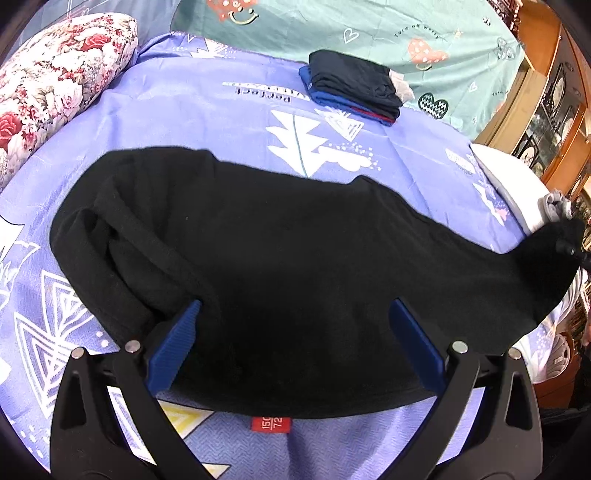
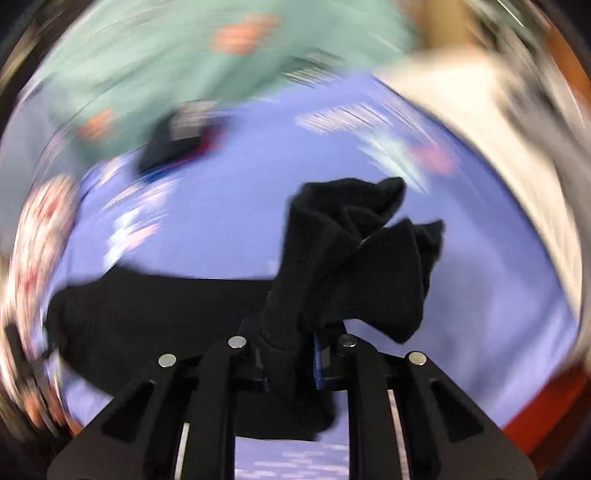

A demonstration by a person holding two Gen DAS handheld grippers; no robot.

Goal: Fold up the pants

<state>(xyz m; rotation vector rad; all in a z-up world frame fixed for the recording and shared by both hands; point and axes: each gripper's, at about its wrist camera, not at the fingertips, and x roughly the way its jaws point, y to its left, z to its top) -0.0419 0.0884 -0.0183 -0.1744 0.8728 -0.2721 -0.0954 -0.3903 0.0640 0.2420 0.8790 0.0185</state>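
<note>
In the left wrist view, the left gripper (image 1: 295, 347) is hovering nearest the camera with its blue fingers (image 1: 173, 350) standing wide apart over the near edge of the black pants (image 1: 280, 266); nothing is pinched between them. The pants are lying across the purple sheet (image 1: 207, 118), the waist end with its red tag (image 1: 271, 424) nearest, the bulk spreading left and right.

In the right wrist view, the right gripper (image 2: 291, 354) is clamped on a bunched leg end of the pants (image 2: 354, 258), which is standing up out of the closed jaws. The surroundings are smearing with motion blur, so this hand is judged to be carrying the leg end over for a fold.

To do the step well:
- Keep the right clamp firm until the leg end is lying over the waist portion.
- Carry the cloth high enough that it is not dragging the lower layer.
- Use the left gripper to pin the near edge so that the base is not sliding.
- Align the edges before releasing.

Farther off, a folded stack of dark clothes (image 1: 354, 88) is resting on the sheet. A floral pillow (image 1: 55, 85) is lying at the far left, and a green blanket (image 1: 351, 26) is covering the far side.
</note>
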